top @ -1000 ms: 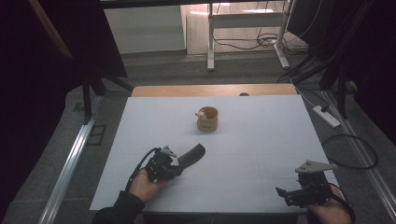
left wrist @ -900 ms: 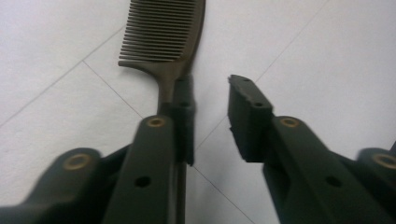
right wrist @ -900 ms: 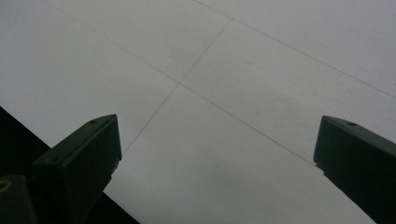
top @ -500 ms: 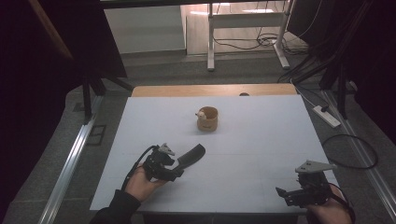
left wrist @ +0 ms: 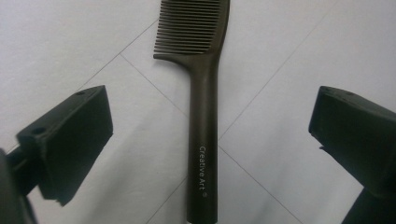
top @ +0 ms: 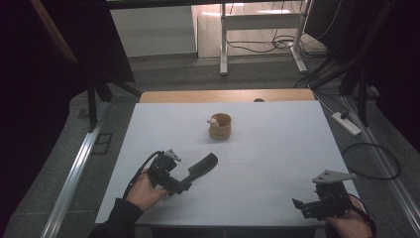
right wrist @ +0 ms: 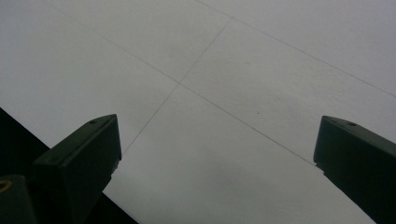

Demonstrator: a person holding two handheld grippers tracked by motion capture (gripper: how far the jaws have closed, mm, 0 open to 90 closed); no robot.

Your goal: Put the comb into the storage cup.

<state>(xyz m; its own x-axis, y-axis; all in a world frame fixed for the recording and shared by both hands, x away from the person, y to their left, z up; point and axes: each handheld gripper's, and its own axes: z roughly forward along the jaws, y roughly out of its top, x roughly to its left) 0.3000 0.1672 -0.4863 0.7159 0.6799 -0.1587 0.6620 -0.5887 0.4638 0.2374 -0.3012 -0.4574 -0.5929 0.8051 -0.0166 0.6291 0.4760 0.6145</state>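
Note:
A dark comb [top: 202, 166] [left wrist: 204, 135] lies flat on the white table [top: 277, 148], teeth pointing away from me and its handle marked "Creative Art". My left gripper [top: 185, 185] [left wrist: 208, 107] is at the handle's near end. Its jaws have just been opening and now stand wide, one on each side of the handle without touching it. A tan wooden cup [top: 220, 127] with a small white thing on its rim stands upright at the middle back. My right gripper [top: 300, 205] [right wrist: 217, 126] hovers open over bare table at the front right corner.
A wooden strip [top: 223, 95] runs along the table's far edge. The right gripper view shows the table's dark front edge [right wrist: 28, 135] close by. On the floor to the right are a power strip [top: 346, 123] and cables [top: 371, 161]. A metal rail [top: 74, 173] runs along the left.
The left gripper's jaws have spread apart off the comb's handle, and the comb lies free on the table. The left hand shifted only slightly. The right gripper has kept still.

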